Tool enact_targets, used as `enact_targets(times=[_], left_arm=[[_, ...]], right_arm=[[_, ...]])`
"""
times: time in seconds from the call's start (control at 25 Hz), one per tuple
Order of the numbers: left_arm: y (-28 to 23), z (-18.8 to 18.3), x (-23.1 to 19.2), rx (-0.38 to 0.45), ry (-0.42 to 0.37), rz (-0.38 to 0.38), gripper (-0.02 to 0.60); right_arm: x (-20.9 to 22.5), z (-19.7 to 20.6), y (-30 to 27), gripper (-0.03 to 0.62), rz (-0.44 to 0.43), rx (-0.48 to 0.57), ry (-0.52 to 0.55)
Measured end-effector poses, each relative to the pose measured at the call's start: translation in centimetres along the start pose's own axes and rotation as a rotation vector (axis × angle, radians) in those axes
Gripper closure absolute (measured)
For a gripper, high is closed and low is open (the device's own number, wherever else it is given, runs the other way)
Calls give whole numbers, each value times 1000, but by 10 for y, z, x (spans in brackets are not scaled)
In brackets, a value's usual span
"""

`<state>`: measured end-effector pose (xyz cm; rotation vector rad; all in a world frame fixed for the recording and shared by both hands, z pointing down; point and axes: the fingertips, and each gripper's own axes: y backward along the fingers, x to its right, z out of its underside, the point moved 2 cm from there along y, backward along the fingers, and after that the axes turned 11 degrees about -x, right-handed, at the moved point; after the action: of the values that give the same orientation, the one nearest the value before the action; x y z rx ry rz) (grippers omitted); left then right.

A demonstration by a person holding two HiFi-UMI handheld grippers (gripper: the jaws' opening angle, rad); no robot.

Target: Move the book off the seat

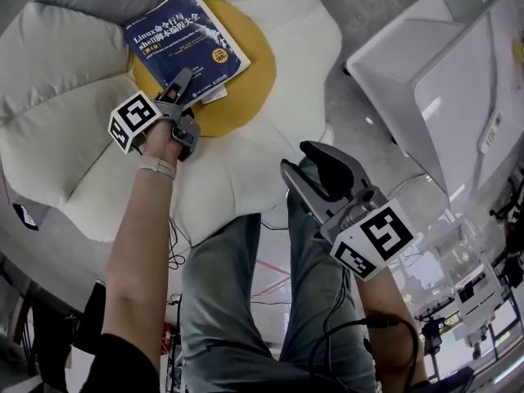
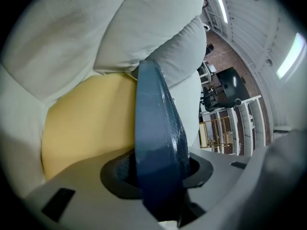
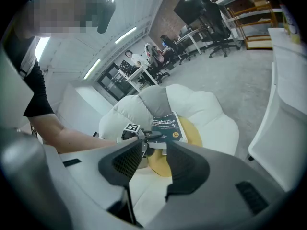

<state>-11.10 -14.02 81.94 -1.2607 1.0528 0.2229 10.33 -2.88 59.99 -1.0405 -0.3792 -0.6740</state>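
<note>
**Head view.** The book (image 1: 184, 43) is a glossy blue softcover. It lies on the yellow centre pad (image 1: 246, 97) of the seat (image 1: 74, 64), a white flower-shaped cushion with puffed fabric petals. The left tongs (image 1: 182, 84) are clenched on the book's near corner. The right tongs (image 1: 315, 170) hang over the person's leg, well apart from the book.

**Left gripper view.** The book's edge stands between the two pads, and both press on it. The cover is smooth and slightly bowed. Likely fault: the hold takes in one corner only. A softcover flexes, so on lifting the far end may droop, the pages may fan open, or the slick cover may slide out of the pads. The soft padding also yields, so it offers no firm base for a re-grip.

**Right gripper view.** The right tongs are released, with nothing between the ribbed pads. The book shows beyond them, on the seat. Likely fault: an unsupported lift could drop the book back onto the cushion.
</note>
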Motion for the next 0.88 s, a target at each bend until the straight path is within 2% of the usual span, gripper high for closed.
enact_targets(times=[0.12, 0.24, 0.52, 0.64, 0.88], left_arm=[[-2, 18, 3, 7, 2, 39, 405], [-7, 38, 31, 10, -14, 79, 410], [4, 102, 166, -4, -55, 134, 410], [9, 111, 185, -38, -72, 148, 408], [36, 112, 205, -92, -165, 215, 407]], right_arm=[[3, 15, 6, 445, -2, 8, 2], [10, 16, 32, 445, -1, 28, 10], [26, -9, 152, 445, 0, 87, 5], [27, -19, 159, 445, 16, 114, -10], [15, -43, 142, 445, 63, 189, -20]])
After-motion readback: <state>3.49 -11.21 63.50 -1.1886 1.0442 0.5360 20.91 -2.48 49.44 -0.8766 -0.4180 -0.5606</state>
